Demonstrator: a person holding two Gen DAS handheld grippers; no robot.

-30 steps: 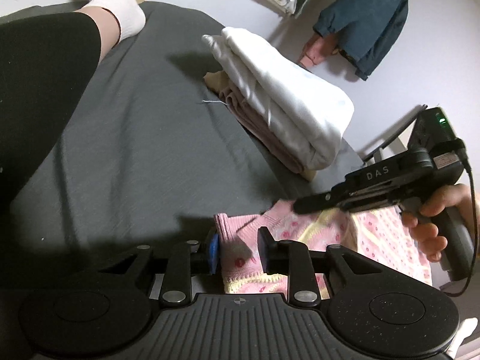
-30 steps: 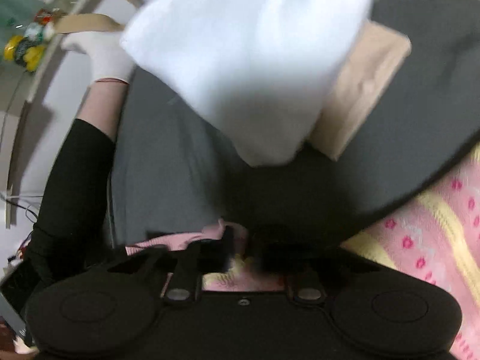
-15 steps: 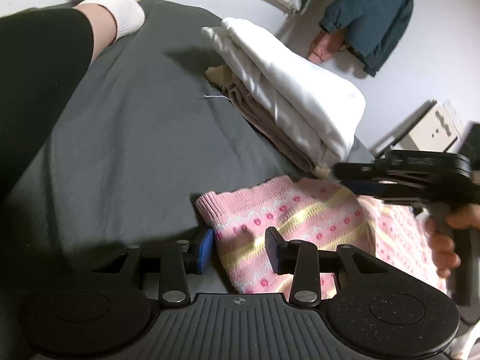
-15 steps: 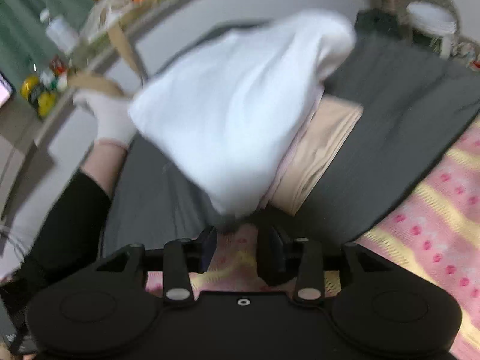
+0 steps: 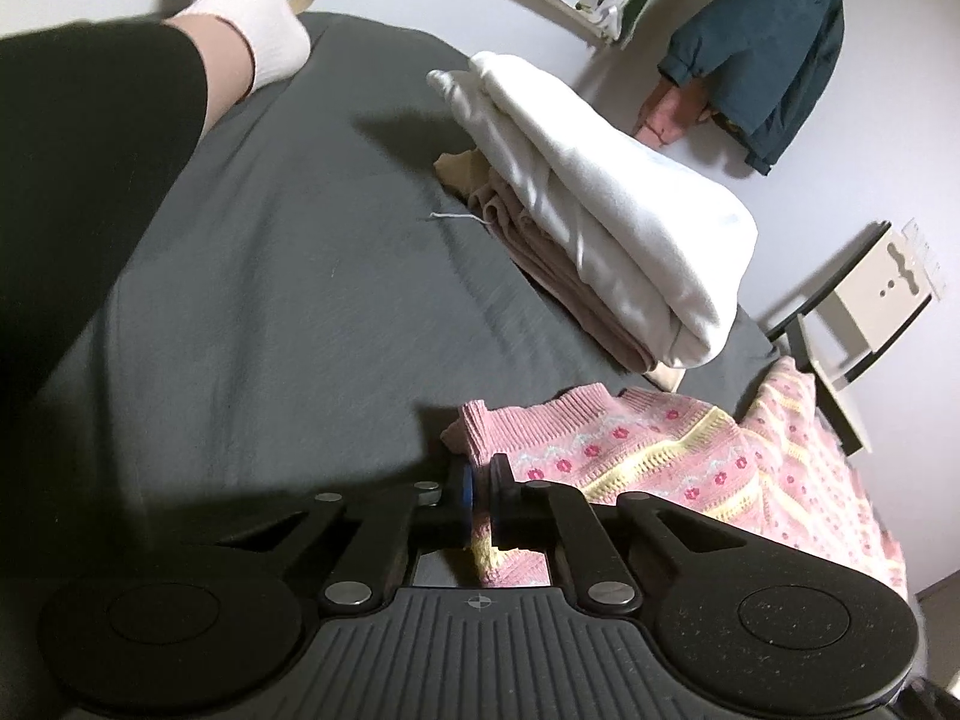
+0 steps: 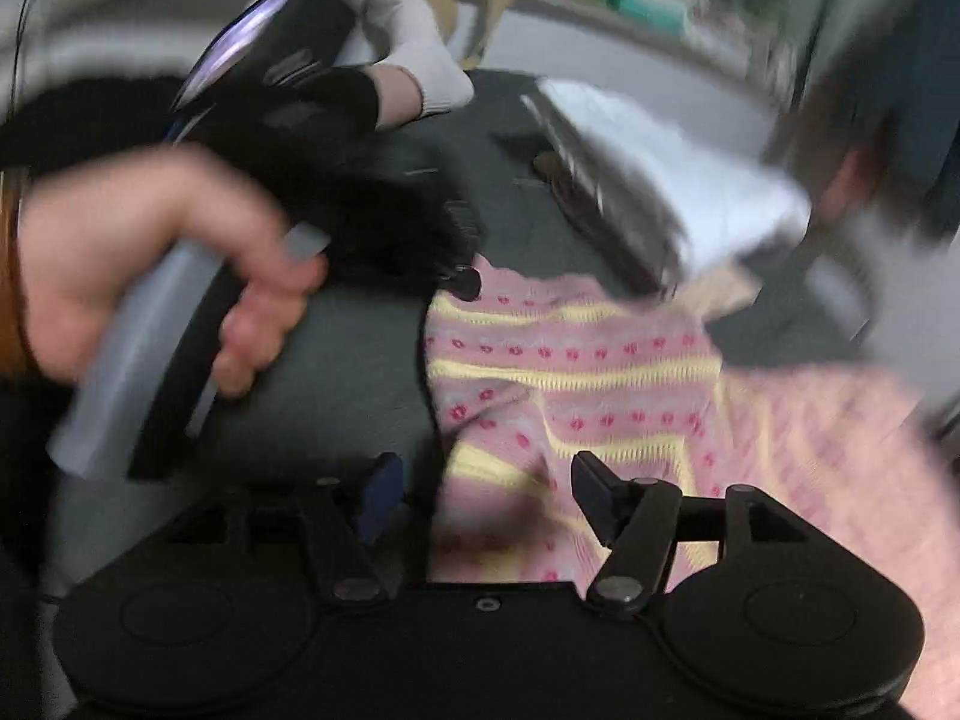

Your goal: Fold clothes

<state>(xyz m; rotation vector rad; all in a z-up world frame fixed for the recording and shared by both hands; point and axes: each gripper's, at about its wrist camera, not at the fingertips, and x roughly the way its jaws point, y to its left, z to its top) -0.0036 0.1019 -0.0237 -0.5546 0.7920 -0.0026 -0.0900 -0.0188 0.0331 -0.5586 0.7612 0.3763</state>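
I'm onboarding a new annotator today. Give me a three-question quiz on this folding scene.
1. True or false: the left gripper is shut on the pink knitted sweater with yellow stripes.
2. The right gripper jaws are: A) open B) shut.
3. Which folded garment tops the pile on the dark grey bed sheet?

Key: 1 true; 2 A; 3 the folded white garment.
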